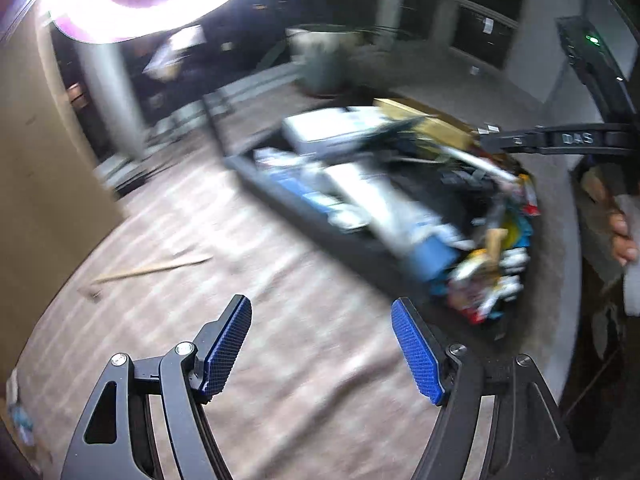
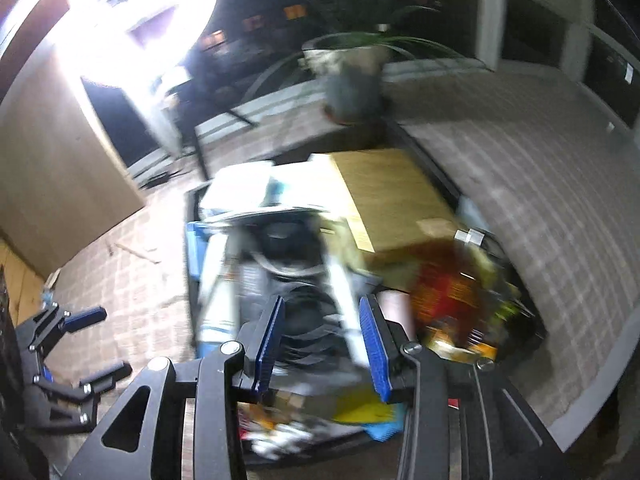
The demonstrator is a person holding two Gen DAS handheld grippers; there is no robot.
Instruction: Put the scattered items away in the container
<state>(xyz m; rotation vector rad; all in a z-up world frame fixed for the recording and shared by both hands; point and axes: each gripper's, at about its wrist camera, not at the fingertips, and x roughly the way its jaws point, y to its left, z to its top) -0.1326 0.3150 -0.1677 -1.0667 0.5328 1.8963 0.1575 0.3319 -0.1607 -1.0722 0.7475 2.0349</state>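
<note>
Progress is judged as late-stage: most visible items already lie inside the container [image 1: 304,216], a dark, low-walled tray resting on the table [image 1: 280,360], a surface with a pale striped covering. Working left to right in the left wrist view: near the left edge of the table a thin wooden stick [image 1: 152,268] lies flat on the covering, well apart from the tray; it appears to be the one scattered item not yet collected, though motion blur prevents certainty. The left gripper [image 1: 320,344] hovers over bare covering between the stick and the tray, jaws spread wide, nothing between the blue pads [image 1: 228,344]. Further right, the tray is heaped with boxes, white tubes and coloured packets [image 1: 488,280]; individual items cannot be identified through the blur. In the right wrist view, a tan cardboard box [image 2: 388,200] occupies the far right part of the tray, with a red packet [image 2: 452,292] nearer. The right gripper [image 2: 320,344] is positioned above the near end of the tray, jaws at a narrow-to-medium gap; whether anything is held between them cannot be determined. A potted plant [image 2: 352,80] stands beyond the far end. Remaining work, as judged: retrieve the stick and place it in the tray.
</note>
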